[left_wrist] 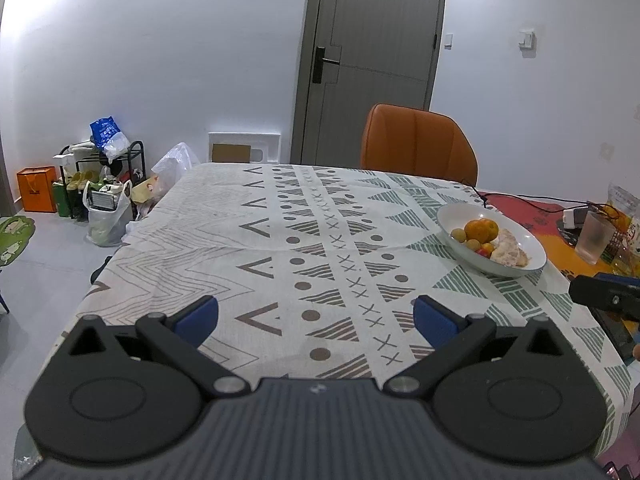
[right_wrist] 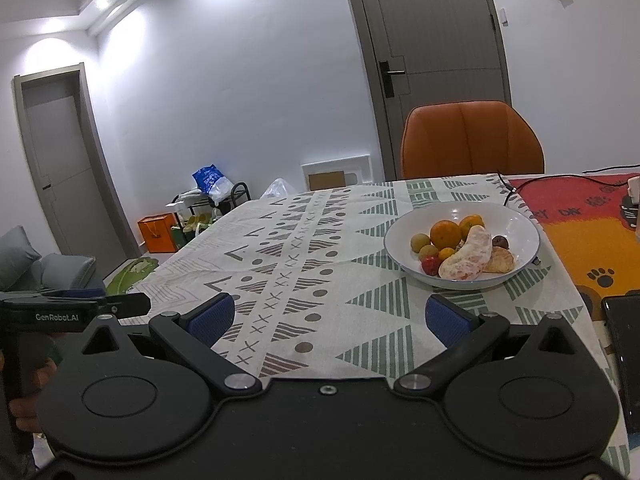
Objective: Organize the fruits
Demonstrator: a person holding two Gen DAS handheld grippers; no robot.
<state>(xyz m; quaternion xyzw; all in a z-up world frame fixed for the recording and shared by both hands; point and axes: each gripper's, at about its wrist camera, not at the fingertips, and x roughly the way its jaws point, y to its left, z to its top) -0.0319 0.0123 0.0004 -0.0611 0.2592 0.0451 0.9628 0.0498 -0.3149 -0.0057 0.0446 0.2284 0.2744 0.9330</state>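
Note:
A white bowl (right_wrist: 516, 222) sits on the patterned tablecloth (right_wrist: 320, 248) and holds oranges (right_wrist: 445, 233), a peeled pomelo piece (right_wrist: 468, 256), small yellow-green fruits (right_wrist: 419, 241), a red fruit (right_wrist: 430, 265) and a dark one (right_wrist: 500, 241). The bowl also shows in the left wrist view (left_wrist: 456, 216), far to the right. My right gripper (right_wrist: 330, 318) is open and empty, just short and left of the bowl. My left gripper (left_wrist: 316, 316) is open and empty over bare cloth.
An orange chair (right_wrist: 472, 140) stands behind the table. A red and orange mat (right_wrist: 584, 216) with a cable lies right of the bowl. A glass (left_wrist: 596, 236) and a bag (left_wrist: 624, 208) stand at the right. A dark device (right_wrist: 624, 344) lies near the right edge.

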